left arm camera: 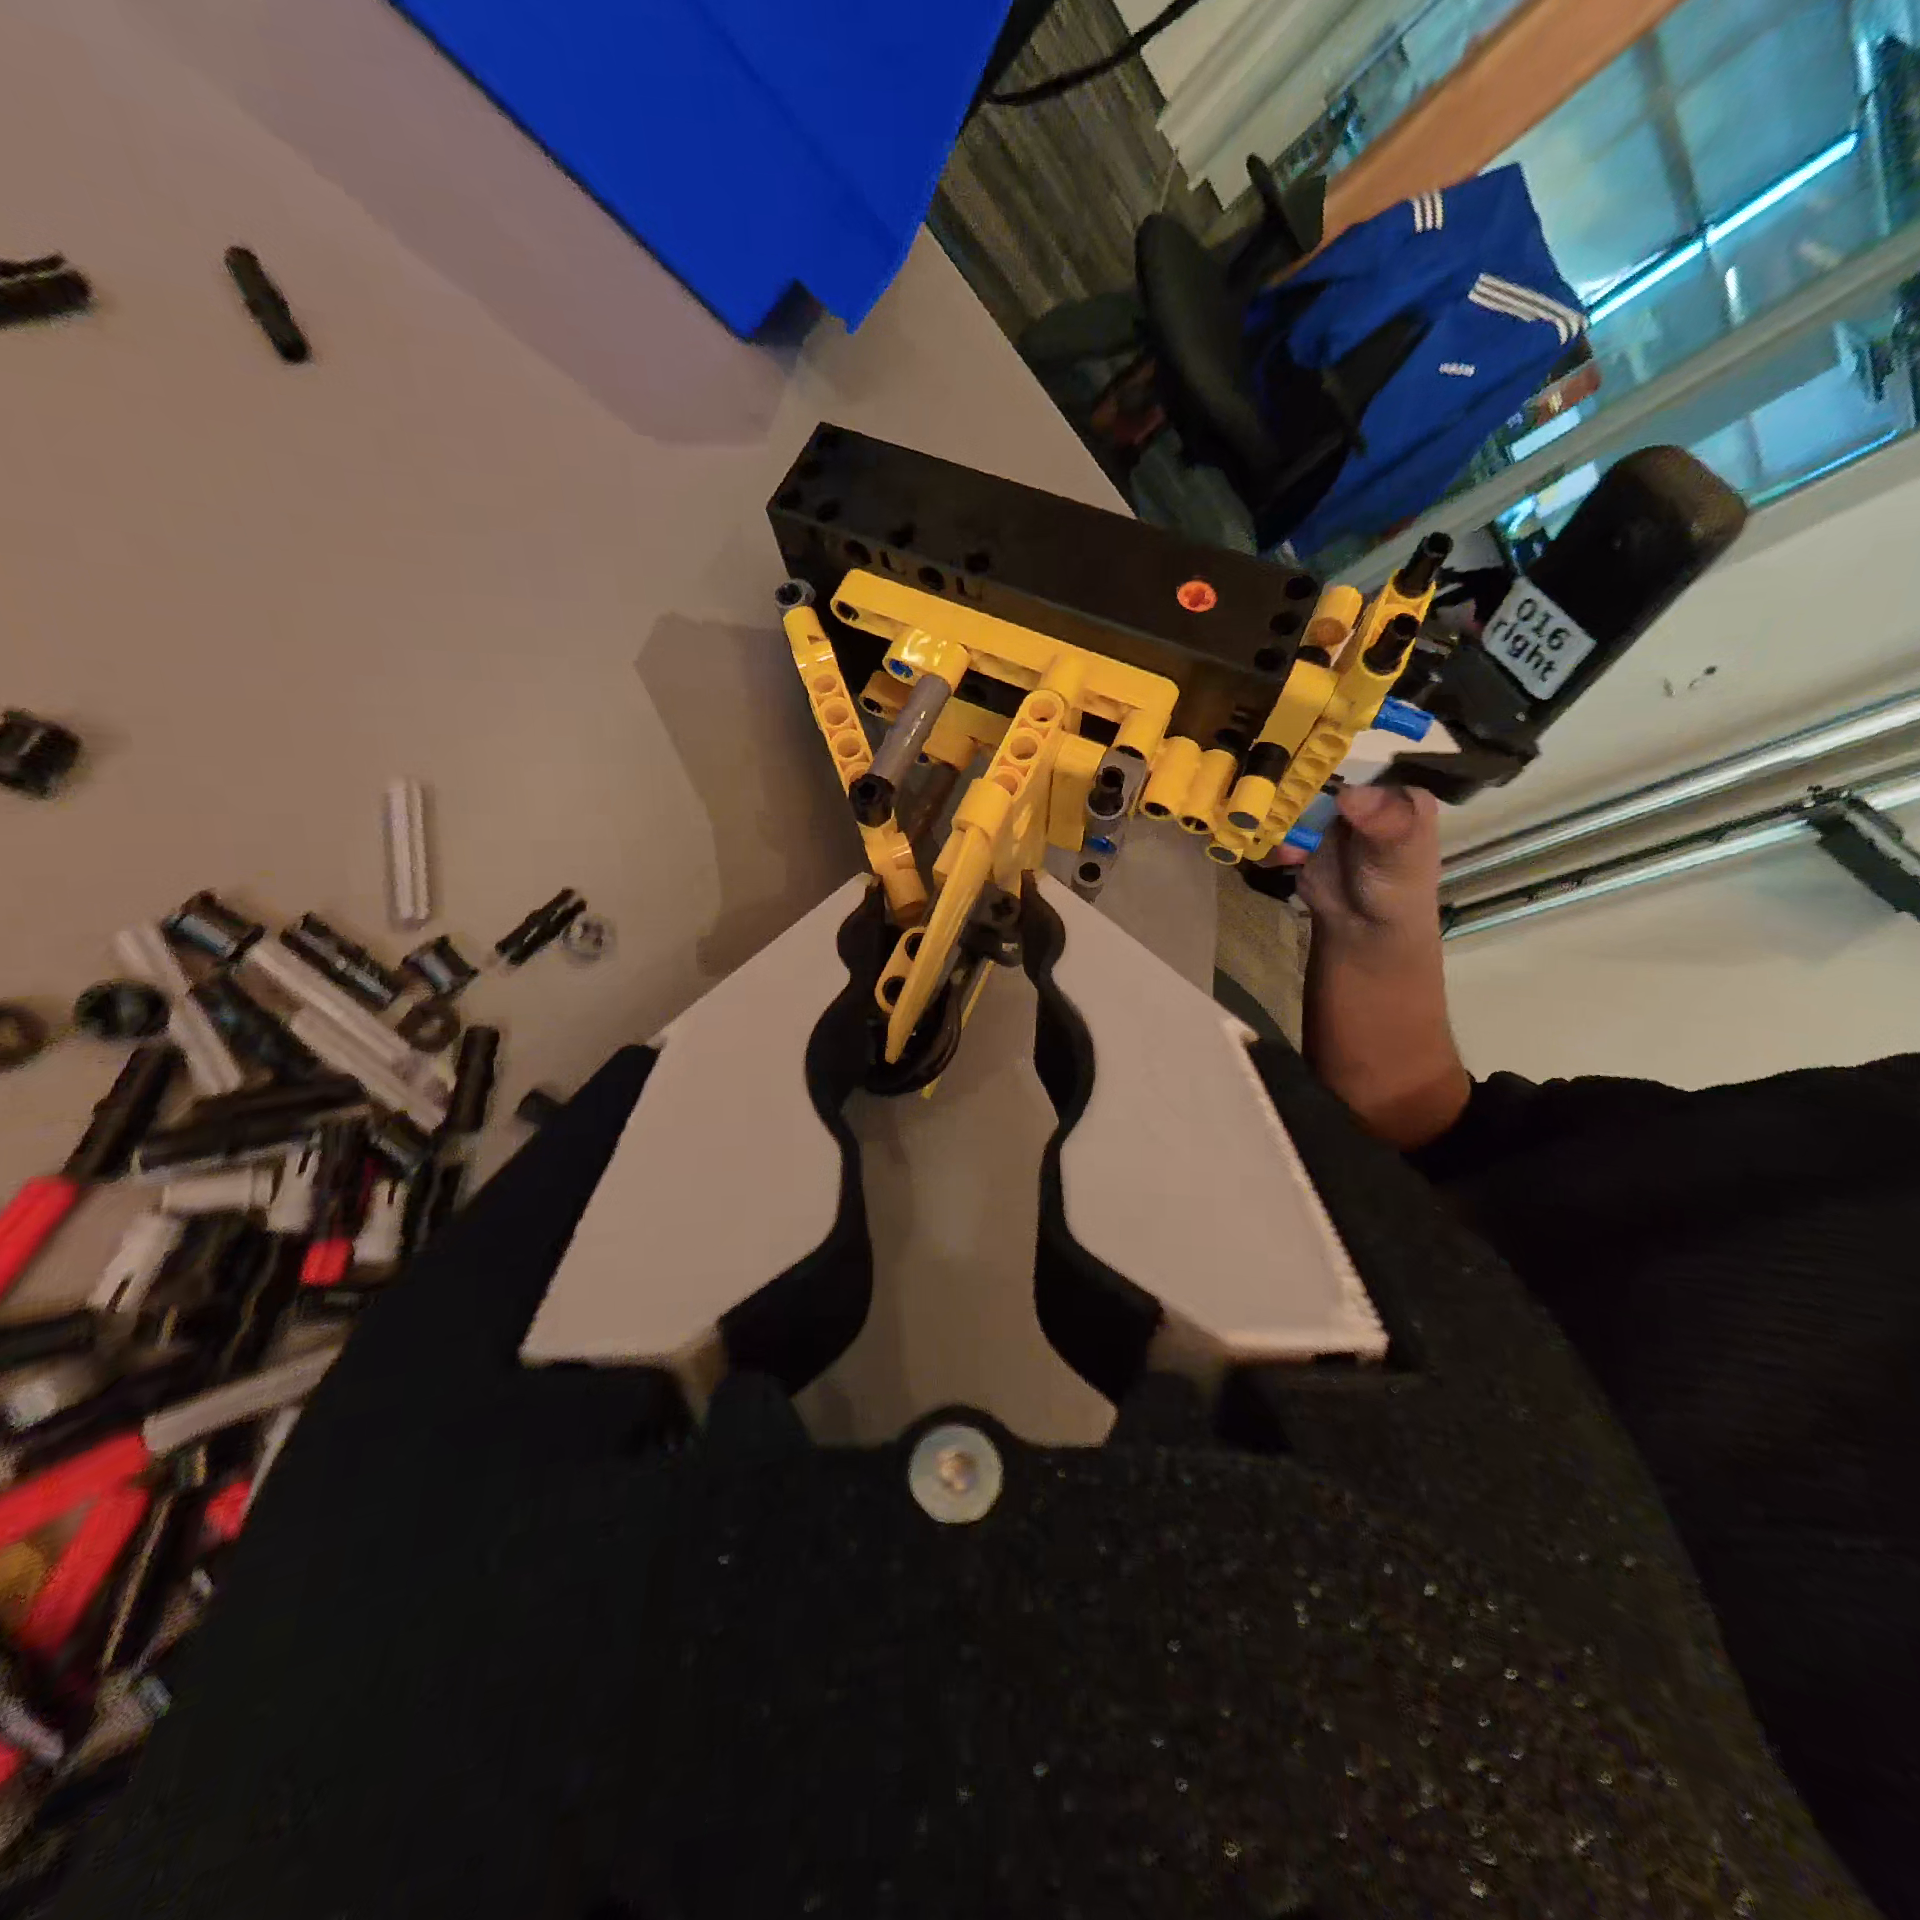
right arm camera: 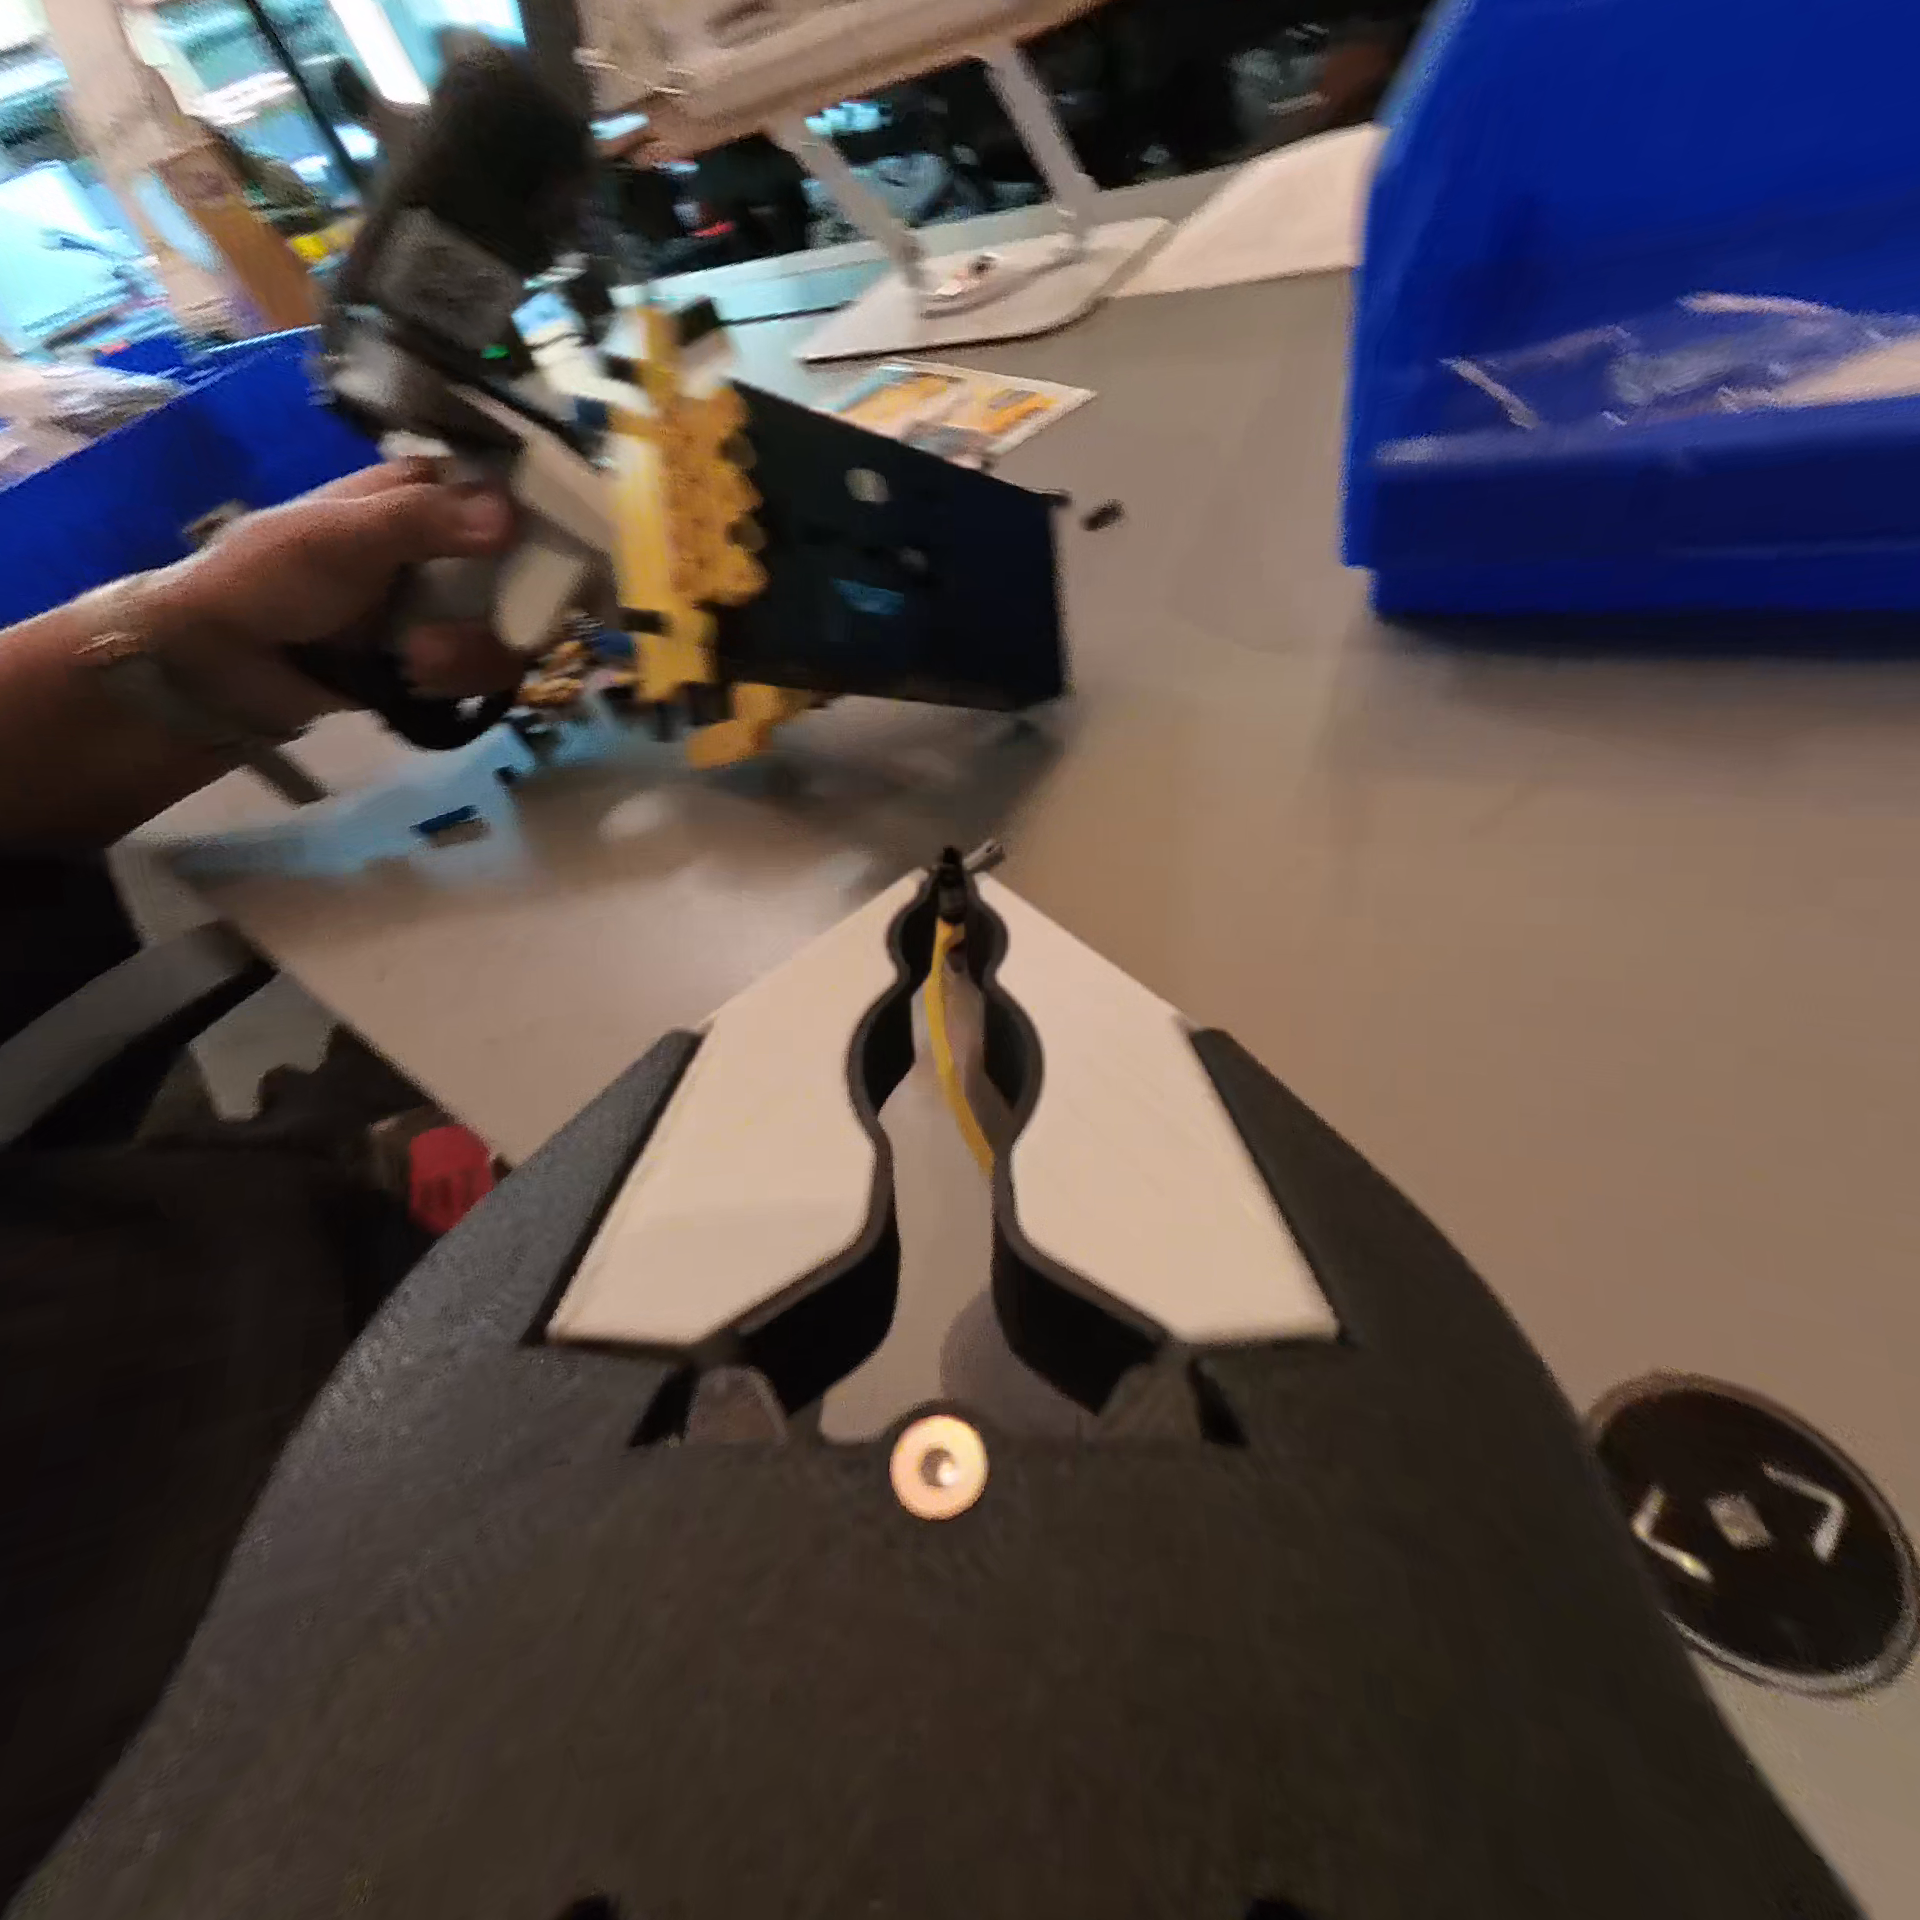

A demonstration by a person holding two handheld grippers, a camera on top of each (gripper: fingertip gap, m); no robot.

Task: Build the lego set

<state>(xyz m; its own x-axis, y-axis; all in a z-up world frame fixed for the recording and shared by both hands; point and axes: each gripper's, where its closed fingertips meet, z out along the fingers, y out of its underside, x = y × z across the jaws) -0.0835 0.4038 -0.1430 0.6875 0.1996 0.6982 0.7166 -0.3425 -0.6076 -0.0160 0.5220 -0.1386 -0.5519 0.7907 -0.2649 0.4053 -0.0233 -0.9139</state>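
My left gripper [left arm camera: 951, 894] is shut on the yellow beams of a yellow and black brick model [left arm camera: 1039, 665] and holds it up over the grey table [left arm camera: 468, 582]. The model [right arm camera: 831, 561] and the left gripper [right arm camera: 468, 416], held by a hand [right arm camera: 312, 582], also show blurred in the right wrist view. My right gripper [right arm camera: 954, 883] is shut on a thin yellow part [right arm camera: 951, 1029] with a black pin at its tip, low over the table and apart from the model. The right gripper [left arm camera: 1507, 675] also shows in the left wrist view beyond the model's right end.
A pile of loose black, white and red pieces [left arm camera: 208, 1143] lies on the table at the left. A blue bin [right arm camera: 1662, 364] stands at the back right and also shows in the left wrist view [left arm camera: 707, 156]. There is also a leaflet [right arm camera: 956, 405], a white monitor stand [right arm camera: 987, 291] and a round cable port [right arm camera: 1756, 1527]. One gripper's finger ends stand about 15 cm off the other's.
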